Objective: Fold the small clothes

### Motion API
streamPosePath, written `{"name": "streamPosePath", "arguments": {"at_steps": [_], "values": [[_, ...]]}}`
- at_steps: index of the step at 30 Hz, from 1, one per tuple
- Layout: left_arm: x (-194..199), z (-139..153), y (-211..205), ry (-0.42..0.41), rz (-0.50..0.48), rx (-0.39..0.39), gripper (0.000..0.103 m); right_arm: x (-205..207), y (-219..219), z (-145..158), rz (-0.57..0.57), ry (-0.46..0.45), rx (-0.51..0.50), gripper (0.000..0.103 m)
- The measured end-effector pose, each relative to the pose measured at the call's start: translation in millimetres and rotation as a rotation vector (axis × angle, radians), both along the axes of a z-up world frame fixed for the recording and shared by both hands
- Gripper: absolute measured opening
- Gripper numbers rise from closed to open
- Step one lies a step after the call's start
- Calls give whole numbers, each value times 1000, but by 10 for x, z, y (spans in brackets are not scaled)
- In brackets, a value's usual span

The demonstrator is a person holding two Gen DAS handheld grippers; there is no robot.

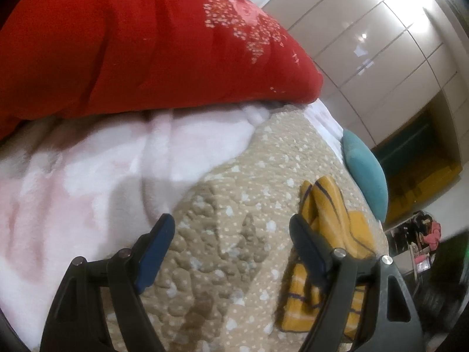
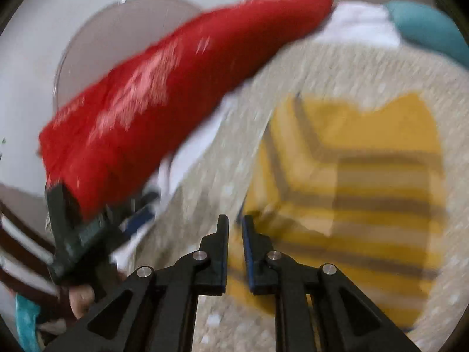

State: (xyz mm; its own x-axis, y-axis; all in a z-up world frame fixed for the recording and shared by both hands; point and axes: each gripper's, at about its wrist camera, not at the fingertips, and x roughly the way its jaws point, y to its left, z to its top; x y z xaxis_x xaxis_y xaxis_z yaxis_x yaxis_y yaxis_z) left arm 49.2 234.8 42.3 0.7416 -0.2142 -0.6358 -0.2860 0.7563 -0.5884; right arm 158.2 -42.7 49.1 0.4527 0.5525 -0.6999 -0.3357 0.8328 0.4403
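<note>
A small yellow striped garment (image 1: 328,234) lies partly folded on the beige dotted bedspread (image 1: 234,205). In the right wrist view the garment (image 2: 351,182) is blurred and fills the right half. My left gripper (image 1: 231,228) is open and empty, its right finger just left of the garment. My right gripper (image 2: 235,223) has its jaws nearly together with a narrow gap, hovering at the garment's left edge; nothing shows between them. The left gripper (image 2: 96,223) also shows at the left of the right wrist view.
A red quilt (image 1: 132,44) and a white-pink blanket (image 1: 88,182) are piled at the back of the bed. A teal cushion (image 1: 366,170) sits at the bed's right edge. Glossy wardrobe doors (image 1: 381,44) stand beyond.
</note>
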Motion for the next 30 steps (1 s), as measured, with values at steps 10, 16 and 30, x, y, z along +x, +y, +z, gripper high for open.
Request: {"name": "streamPosePath", "arguments": {"at_steps": [10,16,30], "values": [[136,-14,-172,12,-68,-16,80,988,434,-585,-64,174,-153,13],[252,1,-419,-6,-167,-39,85,667,-111,-81,-70,80,48,54],[663,-218,-1315,102,-472,18,83,444,-1276,-718,-324,200,305,83]]}}
